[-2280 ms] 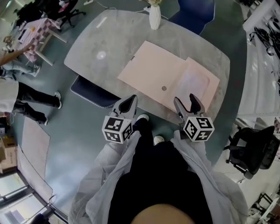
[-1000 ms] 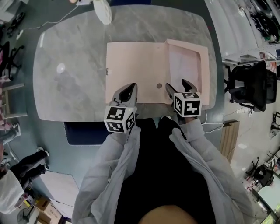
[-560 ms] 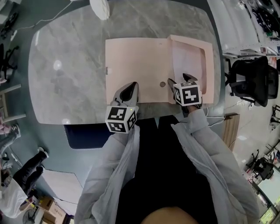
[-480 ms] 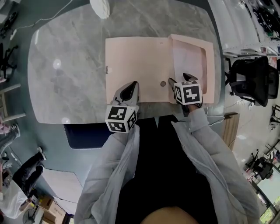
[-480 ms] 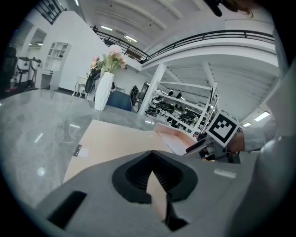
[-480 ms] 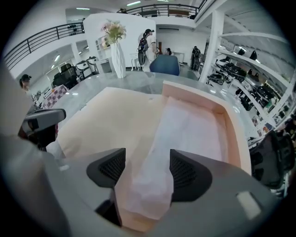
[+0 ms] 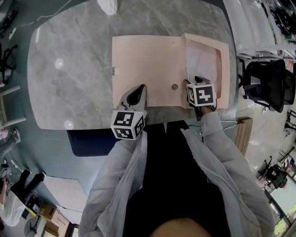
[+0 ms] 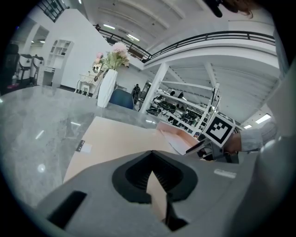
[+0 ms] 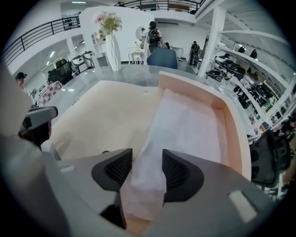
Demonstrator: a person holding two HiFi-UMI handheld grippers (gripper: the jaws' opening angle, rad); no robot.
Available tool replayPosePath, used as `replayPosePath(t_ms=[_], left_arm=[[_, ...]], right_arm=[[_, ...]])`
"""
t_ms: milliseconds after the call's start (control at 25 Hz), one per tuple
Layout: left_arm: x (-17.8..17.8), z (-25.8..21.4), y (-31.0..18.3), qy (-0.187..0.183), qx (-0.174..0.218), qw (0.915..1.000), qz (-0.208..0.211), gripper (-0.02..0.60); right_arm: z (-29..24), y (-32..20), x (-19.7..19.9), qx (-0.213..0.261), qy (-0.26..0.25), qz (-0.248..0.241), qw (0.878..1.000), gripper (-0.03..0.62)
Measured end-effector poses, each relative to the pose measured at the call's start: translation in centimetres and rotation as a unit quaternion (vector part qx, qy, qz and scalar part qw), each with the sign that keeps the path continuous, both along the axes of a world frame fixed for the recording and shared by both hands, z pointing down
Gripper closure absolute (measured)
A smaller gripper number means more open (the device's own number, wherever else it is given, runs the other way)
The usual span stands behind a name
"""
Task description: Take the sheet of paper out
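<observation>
A pink folder (image 7: 148,65) lies open on the marble table (image 7: 69,69). Its right half is a pocket holding a white sheet of paper (image 7: 203,60). My left gripper (image 7: 137,92) sits at the folder's near edge, shut on the thin pink cover (image 8: 115,139). Over the pocket's near end my right gripper (image 7: 196,82) points steeply down. Its jaws have just been closing. A raised fold of the sheet (image 9: 185,125) lies between the pads, which still stand apart in the right gripper view (image 9: 147,173).
A white vase (image 7: 107,5) stands at the table's far edge. A blue chair (image 7: 90,141) is tucked under the near side, left of my legs. A black office chair (image 7: 266,78) stands off the table's right end.
My right gripper has dropped onto the near end of the pocket and its jaws have narrowed around the sheet. The left gripper has stayed at the folder's near edge.
</observation>
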State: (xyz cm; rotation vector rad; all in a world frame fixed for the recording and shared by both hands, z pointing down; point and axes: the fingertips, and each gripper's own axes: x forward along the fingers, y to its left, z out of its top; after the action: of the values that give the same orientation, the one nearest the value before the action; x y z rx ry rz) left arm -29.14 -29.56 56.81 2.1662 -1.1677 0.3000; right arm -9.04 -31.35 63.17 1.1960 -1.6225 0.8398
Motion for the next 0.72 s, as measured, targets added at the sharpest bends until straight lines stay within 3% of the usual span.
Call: replayPosePath(t_ms=[200, 400, 720], left_arm=[[-0.1, 0.1, -0.1, 0.000, 0.002, 1.0000, -0.001, 0.581], [0.0, 0.2, 0.1, 0.001, 0.001, 1.0000, -0.001, 0.581], [0.4, -0.2, 0.4, -0.001, 0.005, 1.0000, 0.001, 0.581]], right_arm=[[0.5, 0.2, 0.0, -0.006, 0.010, -0.009, 1.000, 0.409], [0.0, 0.0, 0.9, 0.004, 0.046, -0.013, 0.999, 0.569], [-0.3, -0.1, 0.9, 0.012, 0.031, -0.013, 0.999, 0.576]])
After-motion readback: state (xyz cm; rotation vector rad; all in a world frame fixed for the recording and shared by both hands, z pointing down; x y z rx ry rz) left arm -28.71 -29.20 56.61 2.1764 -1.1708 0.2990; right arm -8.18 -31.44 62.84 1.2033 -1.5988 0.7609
